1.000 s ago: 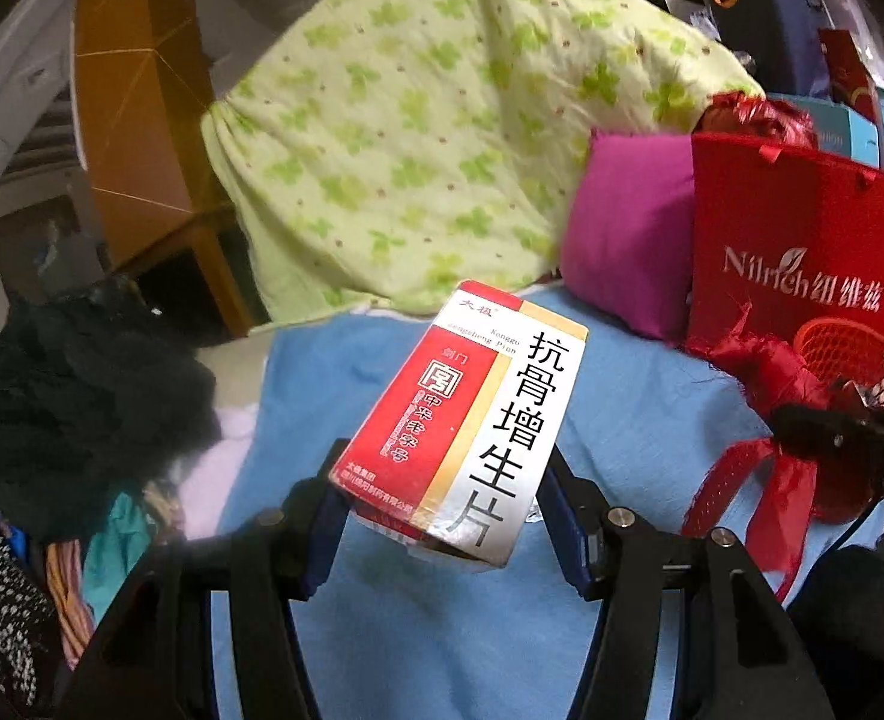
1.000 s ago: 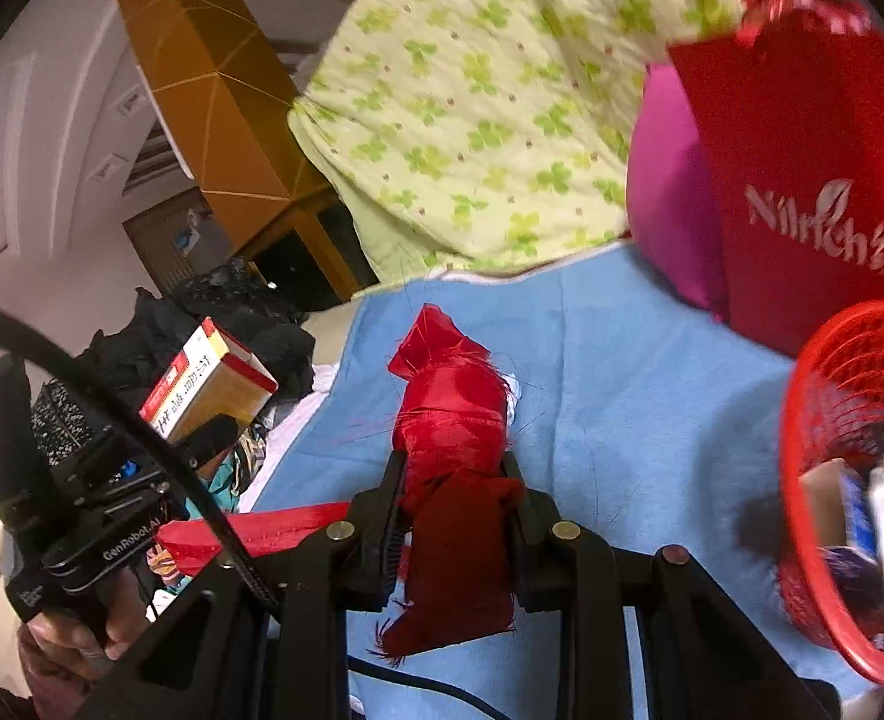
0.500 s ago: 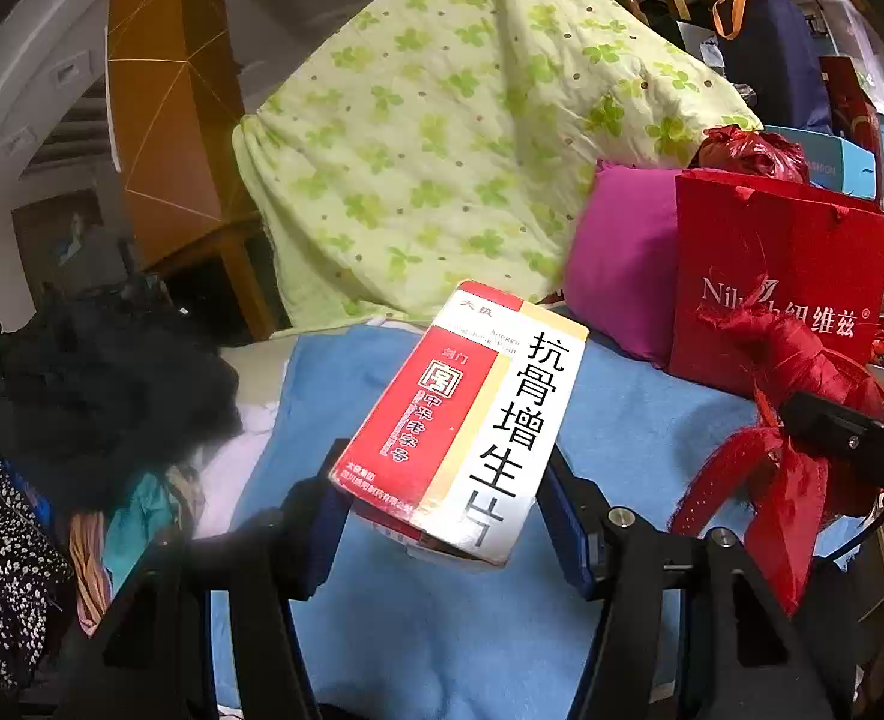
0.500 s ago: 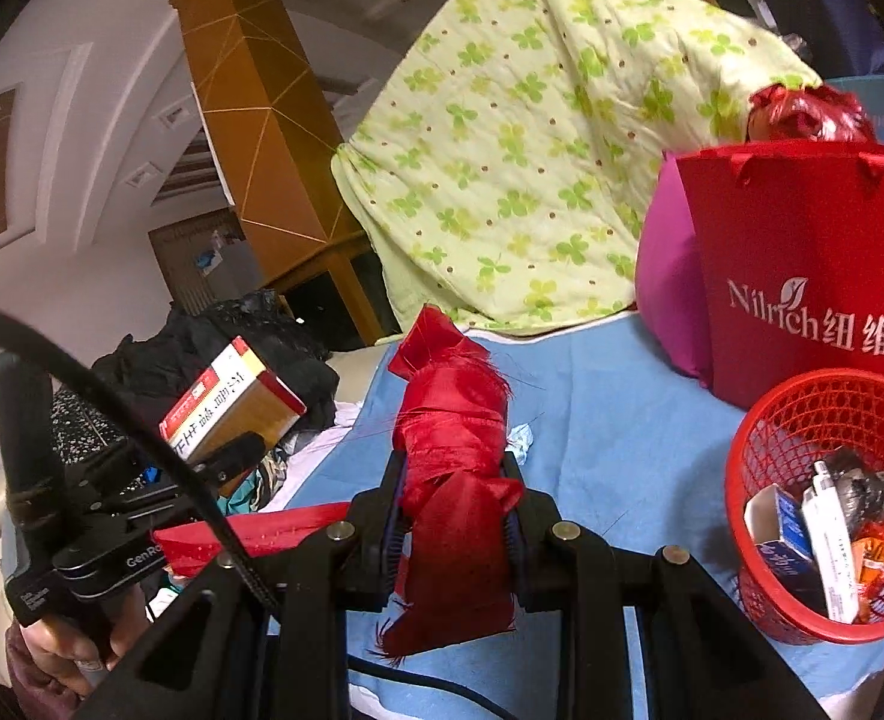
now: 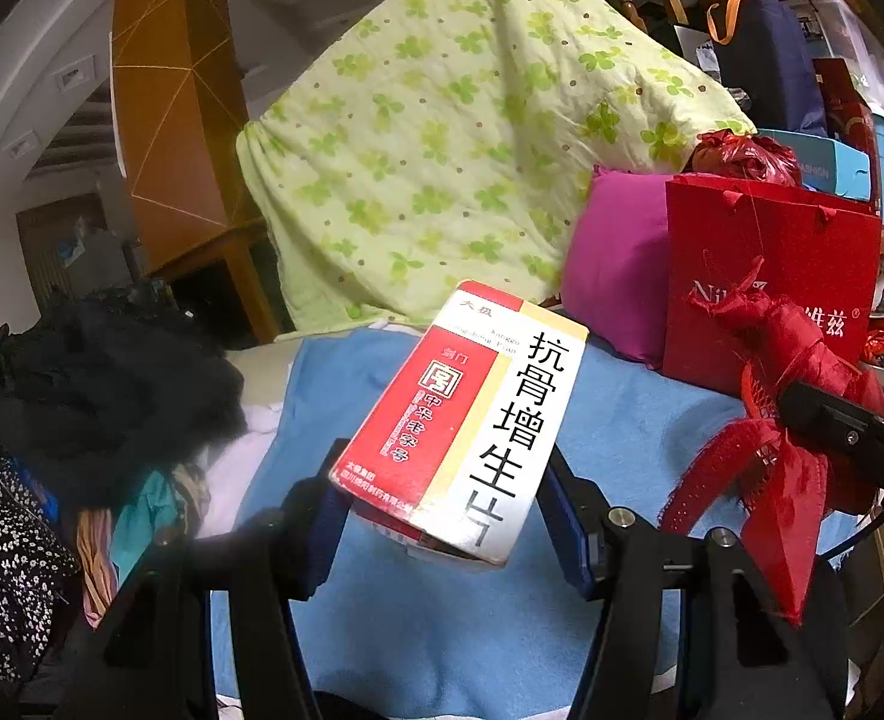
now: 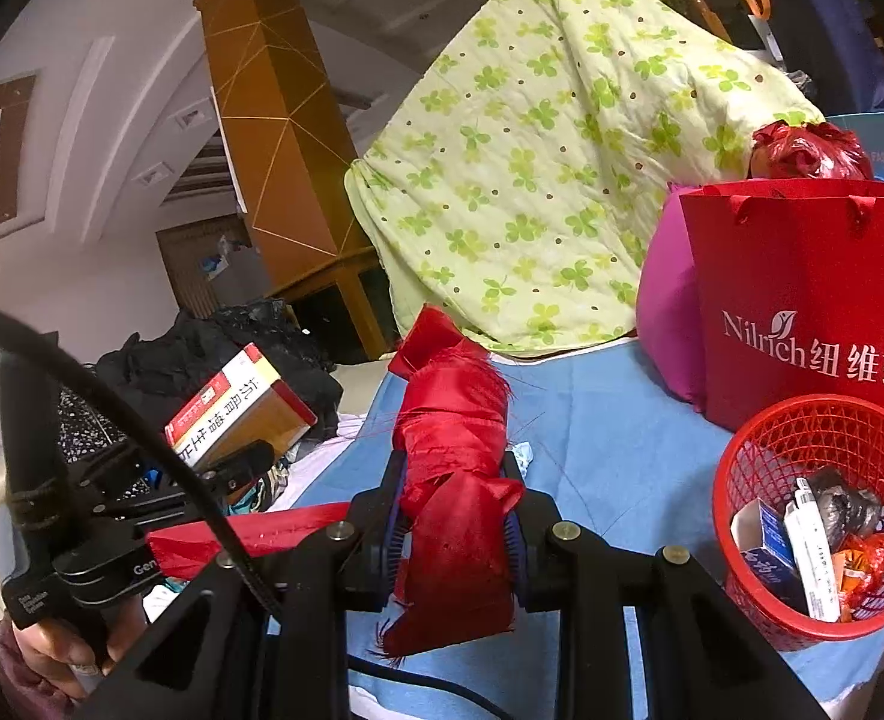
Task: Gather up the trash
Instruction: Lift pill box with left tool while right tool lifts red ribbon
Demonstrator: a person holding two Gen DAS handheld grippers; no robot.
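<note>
Gripping a glossy red-and-white medicine carton at lower centre, my left jaws clamp its sides, tilted above the blue cloth. My right jaws pinch a crumpled, frayed red satin scrap, its lower end hidden behind them. At lower right, the red mesh basket holds wrappers, its rim cut off.

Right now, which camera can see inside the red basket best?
The right wrist view: the red basket sits in plain sight with boxes and wrappers inside. The left wrist view does not show it clearly; the red ribbon hangs on that side.
</note>
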